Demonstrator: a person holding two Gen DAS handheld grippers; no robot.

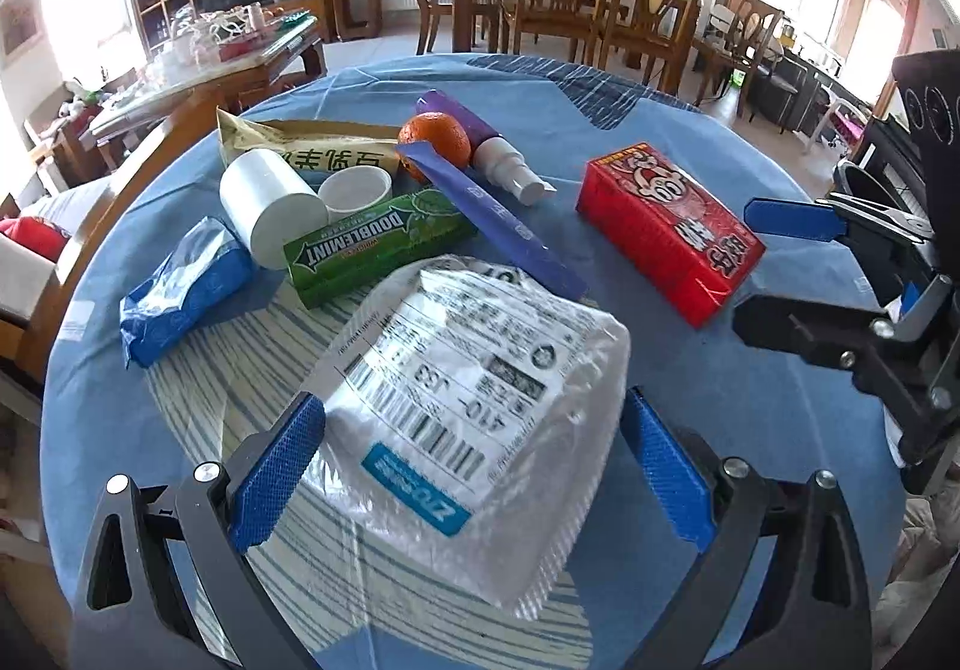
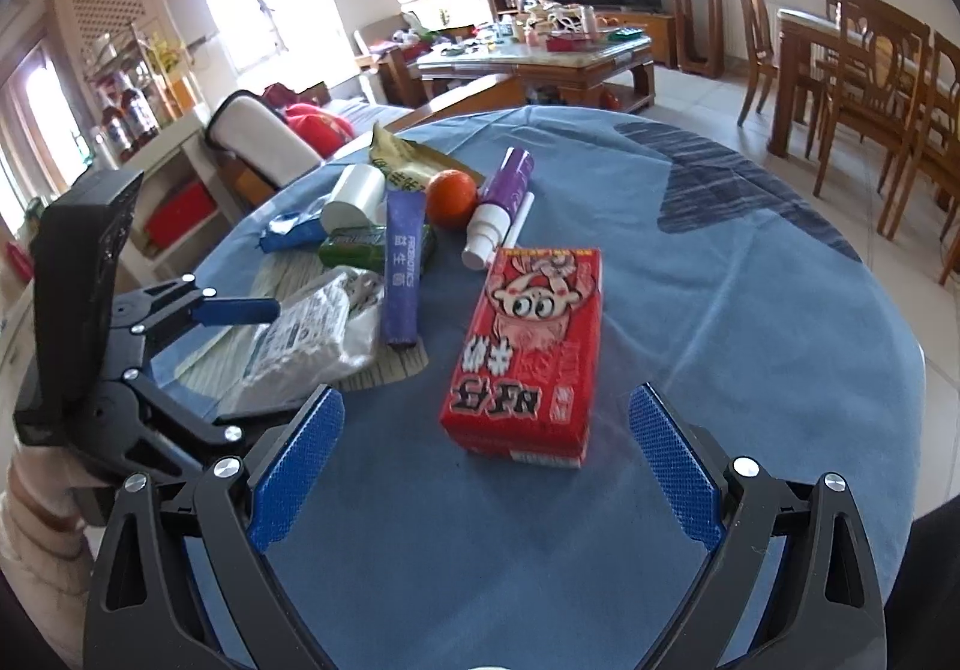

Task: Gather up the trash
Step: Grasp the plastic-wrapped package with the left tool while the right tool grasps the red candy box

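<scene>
Reading labels first: green cardboard gum pack (image 1: pixel 378 244) says "DOUBLEMINT"; long purple sachet (image 2: pixel 401 274) says "PROBIOTICS" w/ Chinese characters; white plastic mailer bag (image 1: pixel 474 400) carries a barcode label, "410", "J33" and a blue "ZTO" strip. Red cartoon-printed carton (image 2: pixel 528 352) has Chinese print only.

Left gripper (image 1: pixel 474 484) is spread wide, blue pads either side of the mailer's near end; contact can't be told, nothing clamped. Right gripper (image 2: pixel 486 466) is also wide open, empty, the red carton just beyond its tips, not touching.

Behind the gum pack: white plastic cylinder (image 1: pixel 270 202) on its side, orange fruit (image 1: pixel 435 142), purple spray bottle (image 1: pixel 480 142). Round blue-clothed desk (image 2: pixel 720 310) is bare right of the red carton up to its edge; floor and wooden dining chairs (image 2: pixel 870 88) beyond.
</scene>
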